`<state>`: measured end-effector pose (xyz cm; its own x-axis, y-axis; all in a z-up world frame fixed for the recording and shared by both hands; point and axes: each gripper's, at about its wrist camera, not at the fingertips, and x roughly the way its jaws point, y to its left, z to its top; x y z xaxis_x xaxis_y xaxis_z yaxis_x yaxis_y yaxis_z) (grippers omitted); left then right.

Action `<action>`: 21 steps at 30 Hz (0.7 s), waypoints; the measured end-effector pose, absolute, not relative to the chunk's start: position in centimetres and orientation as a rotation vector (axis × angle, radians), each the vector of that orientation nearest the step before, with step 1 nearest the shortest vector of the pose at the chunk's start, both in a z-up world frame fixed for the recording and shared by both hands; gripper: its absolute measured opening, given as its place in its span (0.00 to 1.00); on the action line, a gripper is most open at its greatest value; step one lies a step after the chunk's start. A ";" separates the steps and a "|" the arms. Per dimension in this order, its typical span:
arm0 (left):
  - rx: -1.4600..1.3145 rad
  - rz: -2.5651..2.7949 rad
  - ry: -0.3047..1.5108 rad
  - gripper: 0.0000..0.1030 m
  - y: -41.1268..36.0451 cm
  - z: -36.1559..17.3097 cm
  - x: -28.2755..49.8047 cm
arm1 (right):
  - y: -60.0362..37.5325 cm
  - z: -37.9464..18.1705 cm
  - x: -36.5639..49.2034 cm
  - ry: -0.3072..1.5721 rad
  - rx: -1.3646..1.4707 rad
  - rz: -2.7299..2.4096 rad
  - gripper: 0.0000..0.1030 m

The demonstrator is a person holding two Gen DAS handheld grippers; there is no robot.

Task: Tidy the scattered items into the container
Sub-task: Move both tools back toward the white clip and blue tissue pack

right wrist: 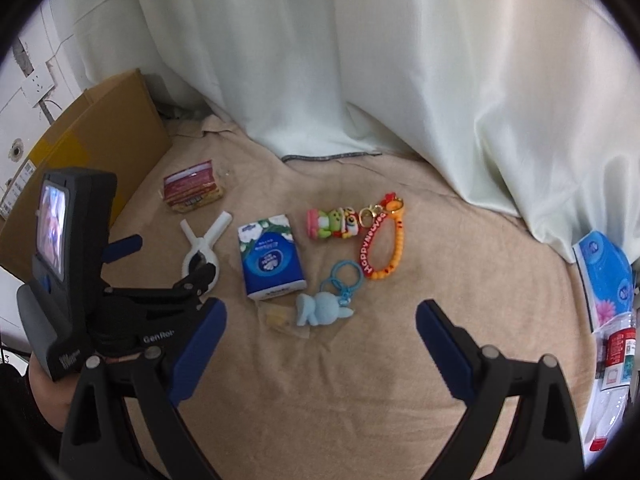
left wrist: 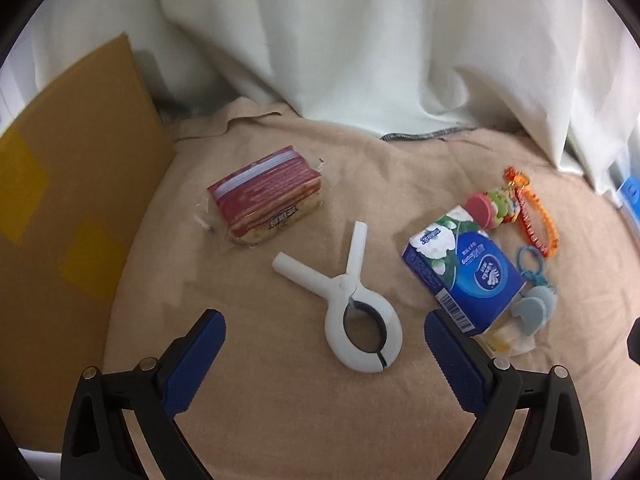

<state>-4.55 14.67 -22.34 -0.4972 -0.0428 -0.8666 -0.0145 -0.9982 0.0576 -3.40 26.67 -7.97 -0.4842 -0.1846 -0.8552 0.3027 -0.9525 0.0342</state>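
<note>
Both tongs are spread wide with nothing in them, hovering over the tan blanket (left wrist: 304, 420). Far off to the left of the left tongs (left wrist: 325, 354) a cardboard box (left wrist: 60, 216) stands at the blanket's edge. Ahead and a bit left of them lies a red snack pack (left wrist: 266, 200). A big white clamp (left wrist: 352, 300) sits right between the blue pads, just ahead of the tips, handles pointing away. By the right pad there's a blue tissue pack (left wrist: 464, 272), its near corner almost at the fingertip.

From the right tongs (right wrist: 321, 330), that tissue pack (right wrist: 270, 260) is ahead-left, with a fuzzy blue bunny keychain (right wrist: 320, 308) touching its near corner, straight ahead of the gap. Further out lies a green toy figure (right wrist: 334, 222), and just right of it an orange bead loop (right wrist: 384, 240). White curtain (right wrist: 400, 60) hangs behind it all.
</note>
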 end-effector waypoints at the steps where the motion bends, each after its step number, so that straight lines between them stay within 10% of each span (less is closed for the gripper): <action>1: 1.572 -2.696 -0.100 0.96 14.9 -22.6 -4.7 | 26.7 -8.2 -3.6 0.176 1.410 -2.477 0.95; 21: 1.499 -2.698 0.041 1.00 14.4 -26.0 -4.4 | 25.7 -9.7 -6.4 0.202 1.434 -2.412 0.95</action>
